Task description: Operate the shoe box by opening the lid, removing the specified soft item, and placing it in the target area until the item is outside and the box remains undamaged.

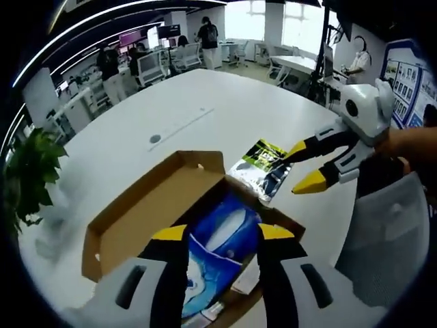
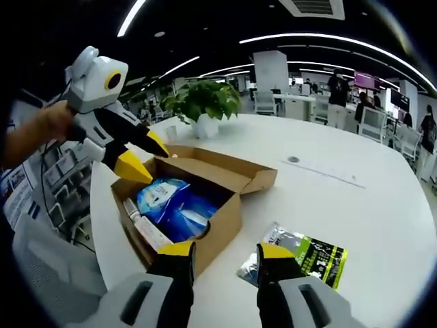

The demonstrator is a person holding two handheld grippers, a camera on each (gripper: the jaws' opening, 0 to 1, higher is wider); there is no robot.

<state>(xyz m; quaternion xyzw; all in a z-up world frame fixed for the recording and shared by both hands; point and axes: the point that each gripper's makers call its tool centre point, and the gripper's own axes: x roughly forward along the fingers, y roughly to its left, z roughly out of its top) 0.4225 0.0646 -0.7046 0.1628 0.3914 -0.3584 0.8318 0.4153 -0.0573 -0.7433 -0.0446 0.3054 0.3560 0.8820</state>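
In the left gripper view, the left gripper (image 1: 217, 234) rises from six o'clock with its yellow-tipped jaws apart and nothing between them, hovering over the open shoe box (image 1: 130, 222). The box sits on the white table (image 1: 205, 116) with its lid (image 1: 147, 205) folded back toward nine o'clock. Inside, just past the jaw tips, lies a blue soft pack (image 1: 222, 249). At two o'clock from the box, outside it and touching its far corner, a green and silver packet (image 1: 258, 167) lies flat on the table. The right gripper (image 1: 305, 165) comes in from three o'clock, jaws parted, its upper tip right at the packet's edge. A potted plant (image 1: 31, 174) stands at nine o'clock.

In the right gripper view, the right gripper (image 2: 227, 251) stands at six o'clock with its jaws spread and empty. The shoe box (image 2: 222, 222) lies at ten o'clock from it, lid (image 2: 229, 167) open toward the far side, the blue soft pack (image 2: 171, 205) resting inside beside a white tube (image 2: 147, 232). The green and silver packet (image 2: 311, 260) lies on the table (image 2: 355, 198) at four o'clock of the box, outside it, just beside the right jaw tip. The left gripper (image 2: 140, 156) reaches in from ten o'clock, jaws apart, above the box's near-left corner. The potted plant (image 2: 201, 102) stands beyond the box at twelve o'clock.
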